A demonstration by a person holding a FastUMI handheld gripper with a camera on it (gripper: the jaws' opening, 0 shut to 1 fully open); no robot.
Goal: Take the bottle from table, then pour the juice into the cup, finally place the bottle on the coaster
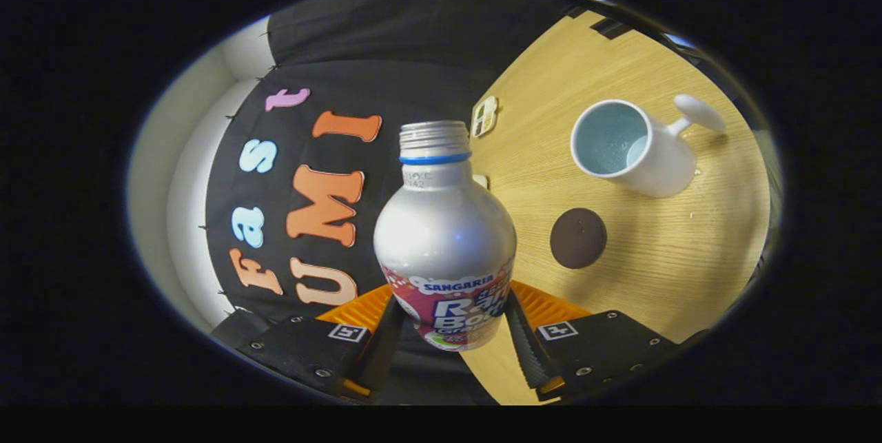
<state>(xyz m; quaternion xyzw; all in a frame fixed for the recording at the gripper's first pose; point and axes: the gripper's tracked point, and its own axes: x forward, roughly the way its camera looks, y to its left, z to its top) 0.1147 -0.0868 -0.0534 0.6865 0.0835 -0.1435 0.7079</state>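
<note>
Jaws: gripper point(451, 333) clamped on the bottle, one finger pressing each side of the lower, labelled part of the body.
Bottle: silver aluminium drink bottle point(444, 236) held between the fingers, off the tabletop, neck pointing away from the camera along the line of the fingers.
Bottle mouth: cap off, bare screw thread at the top, blue ring just below the thread.
Bottle label: colourful printed band round the lower body, partly hidden by the fingers.
Bottle contents: cannot tell, nothing seen leaving the mouth.
Tilt: view rolled hard over, so the tabletop stands like a steep wall beside the bottle; bottle axis roughly parallel to that surface rather than upright on it.
Cup: white mug point(630, 148) standing on the tabletop, beyond the fingers and well apart from the bottle, open mouth turned toward the camera, pale blue inside.
Cup handle: knob-ended handle sticking out on the side away from the bottle.
Cup contents: cannot tell whether any liquid lies inside.
Coaster: dark round coaster point(578, 238) flat on the tabletop, bare, between the bottle and the mug, nearer the fingers than the mug, touching neither.
Tabletop: light wood grain tabletop point(661, 271).
Small card: pale tile point(484, 116) with coloured squares, lying near the far tabletop edge, just past the bottle mouth.
</note>
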